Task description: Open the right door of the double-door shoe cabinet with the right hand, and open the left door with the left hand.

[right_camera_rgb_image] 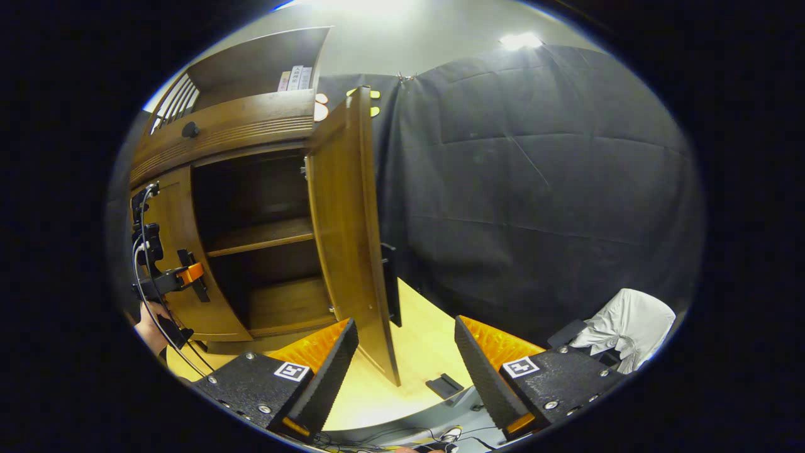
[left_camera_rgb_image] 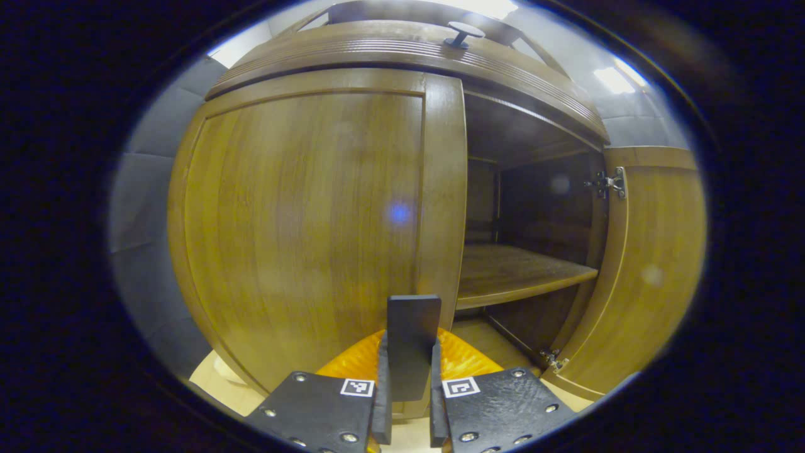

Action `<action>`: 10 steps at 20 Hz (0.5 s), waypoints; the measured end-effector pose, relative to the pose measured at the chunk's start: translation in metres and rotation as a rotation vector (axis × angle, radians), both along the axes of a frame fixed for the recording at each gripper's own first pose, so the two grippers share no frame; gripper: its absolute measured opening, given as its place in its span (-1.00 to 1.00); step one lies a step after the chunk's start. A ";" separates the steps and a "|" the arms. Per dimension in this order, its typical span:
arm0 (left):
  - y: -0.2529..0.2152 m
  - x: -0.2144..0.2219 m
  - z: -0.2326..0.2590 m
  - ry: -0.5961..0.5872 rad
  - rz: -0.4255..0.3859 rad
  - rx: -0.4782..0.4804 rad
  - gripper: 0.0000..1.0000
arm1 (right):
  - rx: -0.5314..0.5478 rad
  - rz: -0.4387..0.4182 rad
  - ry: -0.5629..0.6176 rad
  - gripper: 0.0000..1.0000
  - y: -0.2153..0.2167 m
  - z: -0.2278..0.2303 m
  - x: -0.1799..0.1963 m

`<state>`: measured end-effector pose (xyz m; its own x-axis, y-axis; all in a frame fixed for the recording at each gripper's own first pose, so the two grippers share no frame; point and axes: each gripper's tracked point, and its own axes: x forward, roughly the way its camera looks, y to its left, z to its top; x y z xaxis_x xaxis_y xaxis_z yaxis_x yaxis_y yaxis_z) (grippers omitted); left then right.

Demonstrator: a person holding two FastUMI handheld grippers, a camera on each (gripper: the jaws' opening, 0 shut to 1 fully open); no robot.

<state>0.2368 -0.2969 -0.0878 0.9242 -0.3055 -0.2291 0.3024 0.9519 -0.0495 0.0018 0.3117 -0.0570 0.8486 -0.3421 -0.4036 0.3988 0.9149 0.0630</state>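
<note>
Main risk: slip off left door handle (left_camera_rgb_image: 412,343) when pull starts. Likely cause, as judged: grip sits on a thin flat pull, so a tug off the door's swing arc could twist it out from between the fingers or strain the hinges. Second risk: left door (left_camera_rgb_image: 308,220) swinging out into the person's wrist or trailing cable, seen in right gripper view close by that door. Left gripper (left_camera_rgb_image: 409,384) clamped on the handle, both fingers pressed to its sides, pointed straight at the cabinet front, level, low on the door near its inner edge. Left door closed, flush w/ frame. Right door (right_camera_rgb_image: 349,233) swung wide open, edge-on in right gripper view; shelf (left_camera_rgb_image: 516,270) and dark interior exposed. Right gripper (right_camera_rgb_image: 405,365) fingers spread wide, nothing between them, drawn back from cabinet, straddling the open door's lower edge in view w/o touching, aimed partly at the booth wall. Right-door half of task looks done; left-door half not yet.
</note>
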 end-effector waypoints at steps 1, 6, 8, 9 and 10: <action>0.001 -0.002 -0.001 -0.003 0.005 0.002 -0.51 | 0.020 0.020 -0.003 0.91 0.012 -0.003 0.005; 0.004 -0.006 0.008 -0.001 0.005 -0.007 -0.36 | 0.099 0.165 0.003 0.84 0.060 -0.022 0.033; 0.001 -0.007 0.007 0.011 -0.023 -0.004 -0.64 | 0.117 0.193 -0.004 0.91 0.068 -0.023 0.045; 0.000 -0.008 0.006 0.021 -0.026 -0.019 -0.64 | 0.113 0.202 -0.014 0.83 0.070 -0.021 0.050; 0.000 -0.008 0.008 0.019 -0.030 -0.022 -0.63 | 0.091 0.213 -0.019 0.83 0.072 -0.022 0.052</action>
<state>0.2288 -0.2969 -0.0798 0.9102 -0.3381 -0.2391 0.3294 0.9411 -0.0767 0.0536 0.3836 -0.0790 0.9054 -0.1169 -0.4082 0.1948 0.9686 0.1547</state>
